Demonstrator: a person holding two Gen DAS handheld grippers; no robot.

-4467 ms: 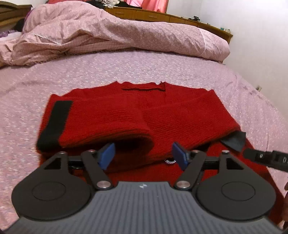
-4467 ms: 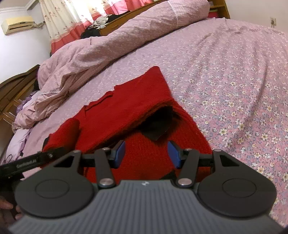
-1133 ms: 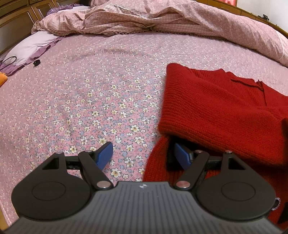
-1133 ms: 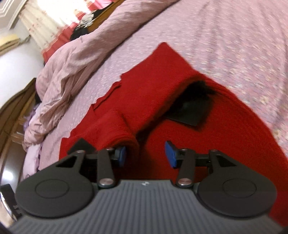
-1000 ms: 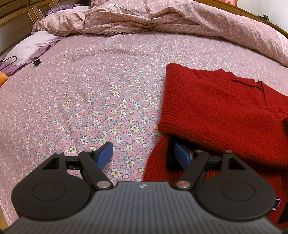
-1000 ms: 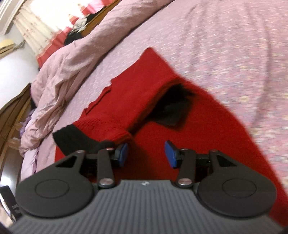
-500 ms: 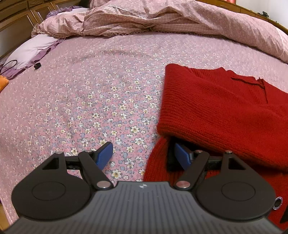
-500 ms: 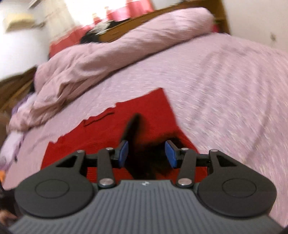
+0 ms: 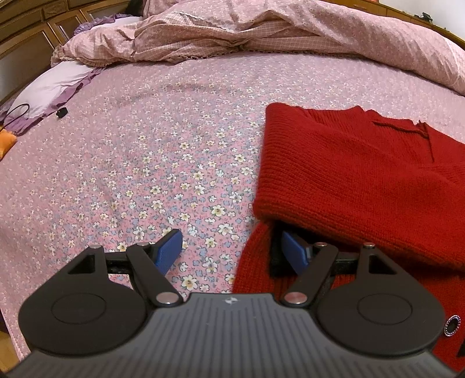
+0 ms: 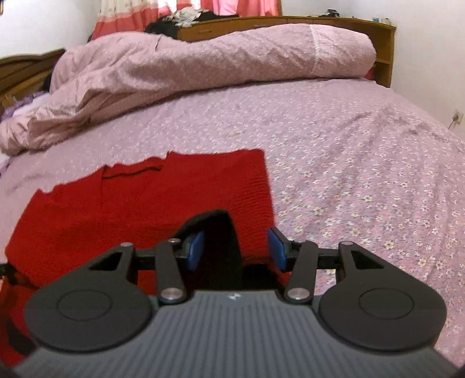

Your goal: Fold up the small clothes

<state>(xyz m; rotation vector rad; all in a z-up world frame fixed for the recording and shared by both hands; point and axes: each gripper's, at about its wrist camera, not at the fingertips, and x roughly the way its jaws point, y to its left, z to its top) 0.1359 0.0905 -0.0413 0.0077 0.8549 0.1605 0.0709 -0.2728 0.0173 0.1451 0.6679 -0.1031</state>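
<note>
A red knitted sweater lies flat on the flowered bedsheet, its near left side folded over. My left gripper is open wide at that edge. Its right pad is tucked under the fold beside a black strip, and its left pad hangs over bare sheet. In the right wrist view the sweater fills the lower left. A black cuff and the red sleeve end bulge up between the jaws of my right gripper, which stand apart and open.
A rumpled pink duvet lies across the far side of the bed, also seen as the duvet. A pillow, a small black object and something orange sit at the left. A wooden shelf stands behind.
The right gripper rolled level and swung to the sweater's right side, so the black cuff now sits between its jaws. The left gripper has stayed in place.
</note>
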